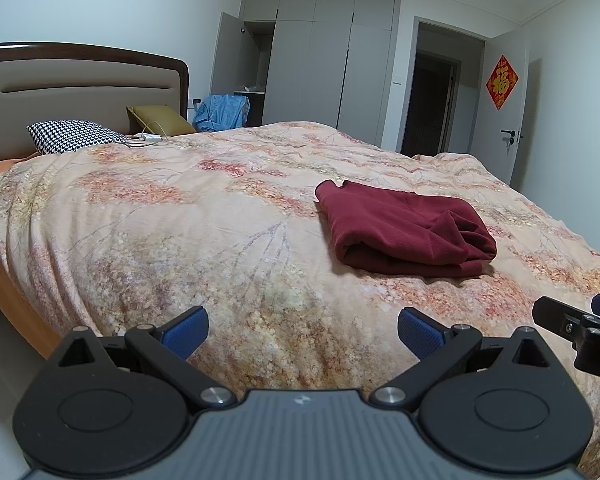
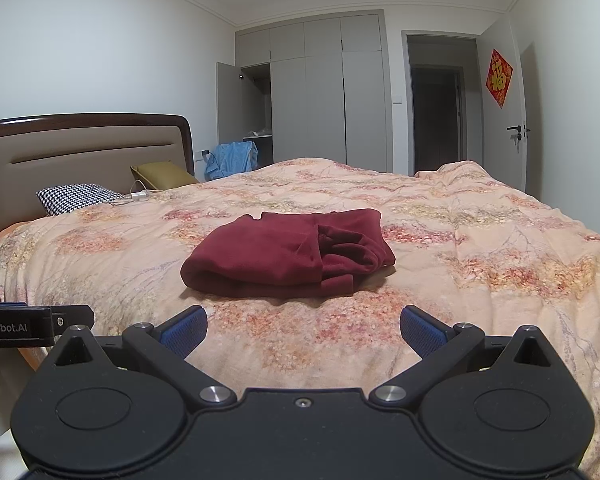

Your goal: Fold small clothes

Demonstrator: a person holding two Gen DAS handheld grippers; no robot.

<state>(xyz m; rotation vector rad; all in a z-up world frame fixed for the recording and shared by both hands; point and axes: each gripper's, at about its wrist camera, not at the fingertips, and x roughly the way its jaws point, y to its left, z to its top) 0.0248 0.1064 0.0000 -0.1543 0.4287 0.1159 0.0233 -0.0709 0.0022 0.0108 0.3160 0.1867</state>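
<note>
On the flowered quilt, toward the middle of the bed and nearer its foot end than the headboard, sits the dark red garment, and it looks like a finished bundle: layers stacked, a rounded fold facing the near edge, a bunched sleeve or cuff tucked at its right side. By my read the folding is essentially done for this piece. What might be left is a tidy-up of that lumpy right end, or moving on to another item, though no other small clothes lie on the quilt in either view.

Now the tongs. Left gripper hovers over the near edge of the bed, blue pads spread wide, nothing between them, touching nothing. The garment lies ahead and off to its right, well apart from the fingertips. Right gripper is just as wide, also empty, with the red bundle straight ahead of it and a strip of bare quilt between. Each tool peeks into the other's view at the side, so they sit side by side along that near edge.

Up by the headboard, a houndstooth pillow and a mustard cushion stay out of play.
</note>
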